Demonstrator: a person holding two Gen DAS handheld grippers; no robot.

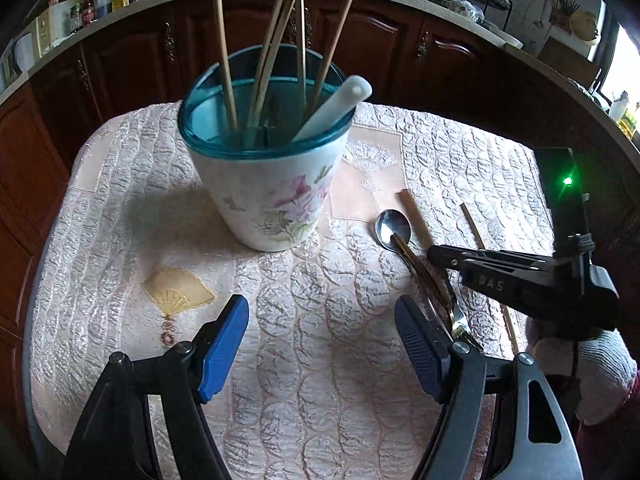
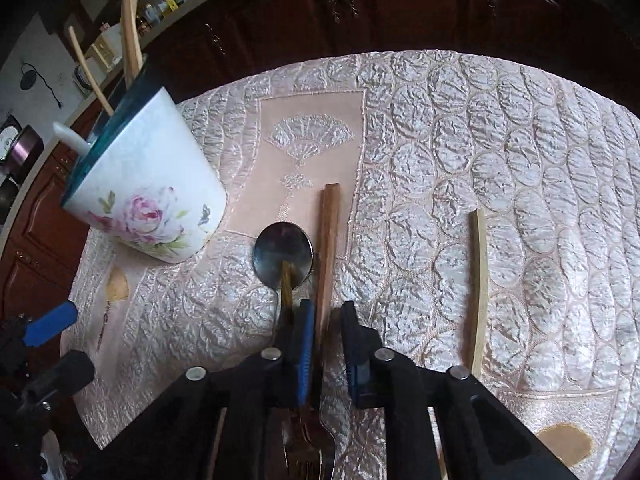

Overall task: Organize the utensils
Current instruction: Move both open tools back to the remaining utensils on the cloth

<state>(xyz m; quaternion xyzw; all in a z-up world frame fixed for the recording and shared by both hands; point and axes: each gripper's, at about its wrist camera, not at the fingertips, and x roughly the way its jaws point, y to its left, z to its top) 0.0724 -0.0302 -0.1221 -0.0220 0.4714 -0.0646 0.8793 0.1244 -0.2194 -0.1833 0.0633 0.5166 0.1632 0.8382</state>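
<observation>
The step in hand looks like picking the next loose utensil off the table to drop it into the floral cup (image 1: 268,184), which stands upright on the quilted tablecloth (image 1: 120,208) and already holds several chopsticks (image 1: 224,52) and a white spoon (image 1: 340,108). The right gripper (image 2: 326,320) is low over the cloth with its fingers narrowed around a brown wooden stick (image 2: 329,240), one pad on each side; whether they are touching it yet I cannot tell. A metal spoon (image 2: 282,258) lies just beside the stick on the left, close to the left pad, and a fork (image 2: 308,452) sits under the gripper body. A pale chopstick (image 2: 478,292) lies well apart to the right. The left gripper (image 1: 320,344) hovers with fingers wide and nothing between them, facing the cup. The next move calls for closing on the stick alone without catching the spoon handle, then lifting and tilting it into the cup.
</observation>
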